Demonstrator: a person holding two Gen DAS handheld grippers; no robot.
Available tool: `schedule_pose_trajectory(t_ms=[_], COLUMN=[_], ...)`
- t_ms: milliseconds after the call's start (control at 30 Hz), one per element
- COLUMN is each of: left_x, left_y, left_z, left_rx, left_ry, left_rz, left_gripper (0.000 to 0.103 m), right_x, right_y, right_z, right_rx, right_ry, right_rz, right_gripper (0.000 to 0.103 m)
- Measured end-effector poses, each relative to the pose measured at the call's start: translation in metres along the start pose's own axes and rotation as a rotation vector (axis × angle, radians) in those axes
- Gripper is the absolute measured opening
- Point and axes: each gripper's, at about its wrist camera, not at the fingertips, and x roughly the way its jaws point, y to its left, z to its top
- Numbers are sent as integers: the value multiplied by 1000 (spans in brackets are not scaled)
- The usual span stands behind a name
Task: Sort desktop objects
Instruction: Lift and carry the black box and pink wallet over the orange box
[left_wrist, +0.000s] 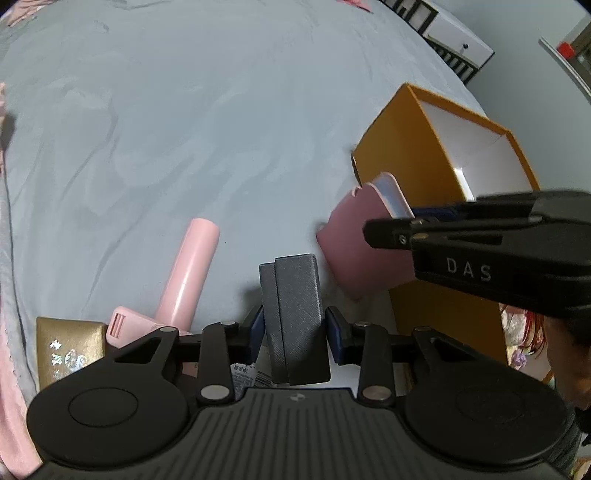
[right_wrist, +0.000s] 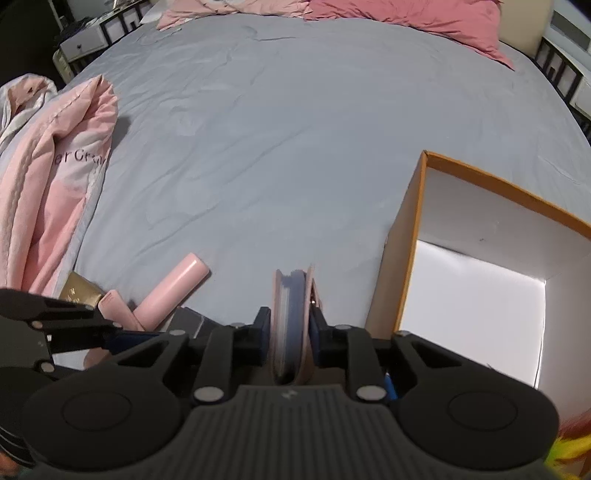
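Observation:
My left gripper is shut on a dark grey textured case, held upright just above the bed. My right gripper is shut on a pink case with a blue edge; it also shows in the left wrist view, right beside the orange box. The orange box with a white inside stands open at the right. A pink tube, a small pink item and a gold box lie at the lower left on the sheet.
A grey bed sheet covers the surface. A folded pink quilt lies at the left, pink pillows at the far end. Bed rails and a white cabinet stand beyond the edge.

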Motion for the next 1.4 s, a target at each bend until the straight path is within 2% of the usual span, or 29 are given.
schedule_pose_trajectory(t_ms=[67,167,367,500,633,800,1000,1167,1400], left_x=[-10,-30,-83,-108,-105,-72,-18,21,67], left_y=[-3,-9,-39,-66,-100,-139,-173,-188,-197], left_z=[-2,-2,8,20,35,50,62,73,74], left_rx=[-5,-10,28,79,124,173,209,226,226], left_ry=[-34,-84,-214,-289,-298,-264,-227,-180,-74], left_rz=[1,-6,-61,-105,-138,-143,-96,-71,-91], left_gripper=[39,39,39,39,39,39,39,39,39], right_x=[-6,-28,-104,-153,-173,-167,-123,-90,-62], right_y=[-1,-4,-15,-37,-64,-109,-160,-183,-195], right_z=[-5,-15,-24,-30,-42,-53,-57,-50,-54], right_rx=[10,31,46,80,122,196,209,212,202], right_ry=[-20,-69,-247,-355,-389,-365,-280,-205,-120], right_rz=[-6,40,79,55,2,-69,-170,-163,-173], right_gripper=[17,17,17,17,17,17,17,17,17])
